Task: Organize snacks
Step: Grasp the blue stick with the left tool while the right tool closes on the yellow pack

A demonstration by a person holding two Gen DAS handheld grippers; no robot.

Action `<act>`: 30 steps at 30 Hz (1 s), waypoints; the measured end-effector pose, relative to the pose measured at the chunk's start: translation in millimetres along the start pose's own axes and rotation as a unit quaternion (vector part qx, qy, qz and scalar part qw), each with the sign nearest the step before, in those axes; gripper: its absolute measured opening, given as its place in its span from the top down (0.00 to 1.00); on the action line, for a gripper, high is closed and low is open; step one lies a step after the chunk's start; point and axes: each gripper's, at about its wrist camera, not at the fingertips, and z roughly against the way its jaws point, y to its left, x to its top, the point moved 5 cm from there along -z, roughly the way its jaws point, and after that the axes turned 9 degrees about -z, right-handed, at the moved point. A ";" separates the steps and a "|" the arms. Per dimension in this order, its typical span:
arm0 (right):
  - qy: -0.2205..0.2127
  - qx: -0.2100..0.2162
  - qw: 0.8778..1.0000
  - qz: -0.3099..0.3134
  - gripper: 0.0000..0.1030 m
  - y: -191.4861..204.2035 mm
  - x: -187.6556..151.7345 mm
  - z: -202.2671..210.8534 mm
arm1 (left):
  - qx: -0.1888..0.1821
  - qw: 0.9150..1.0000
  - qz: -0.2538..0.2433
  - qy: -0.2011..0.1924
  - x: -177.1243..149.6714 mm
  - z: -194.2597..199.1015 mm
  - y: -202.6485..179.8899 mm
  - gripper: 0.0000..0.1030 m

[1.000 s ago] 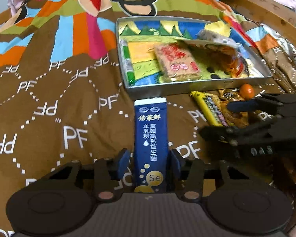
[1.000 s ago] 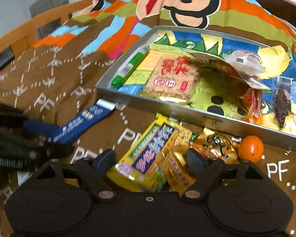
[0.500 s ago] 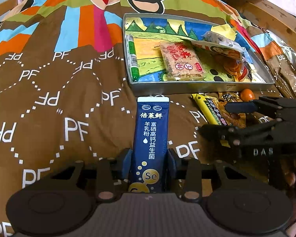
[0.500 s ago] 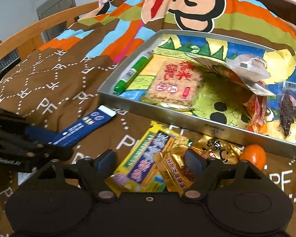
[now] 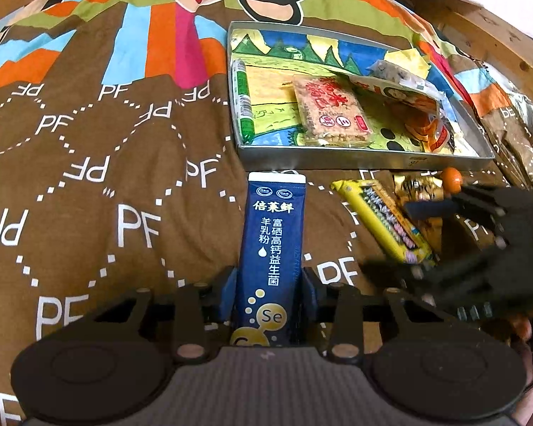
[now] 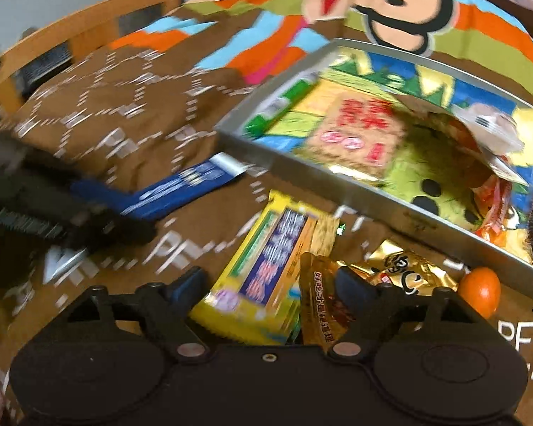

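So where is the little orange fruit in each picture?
Left wrist view: the small orange fruit sits at the right, just below the near right corner of the metal tray, above the right claw.
Right wrist view: it lies at the lower right, beside the gold wrappers, just in front of the tray's near wall.
Shared landmark: the metal tray's near wall.

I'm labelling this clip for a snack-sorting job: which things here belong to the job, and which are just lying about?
Job:
- blue sachet, in left tongs
- yellow packet
- gold packets
- tangerine
- tin tray

Lying about:
- patterned bedspread
- wooden bed frame
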 end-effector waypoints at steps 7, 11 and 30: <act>0.005 0.017 0.999 0.047 0.25 36.4 -24.8 22.7 | -0.011 1.000 0.014 0.012 -4.2 5.5 -2.9 0.61; -0.008 0.015 1.000 0.001 0.26 30.3 -19.6 26.8 | -0.007 1.000 0.016 0.017 -6.9 8.7 -6.3 0.61; -0.024 -0.003 0.983 -0.182 0.10 5.0 20.5 -13.5 | -0.012 0.994 0.107 0.023 -11.3 9.0 12.4 0.63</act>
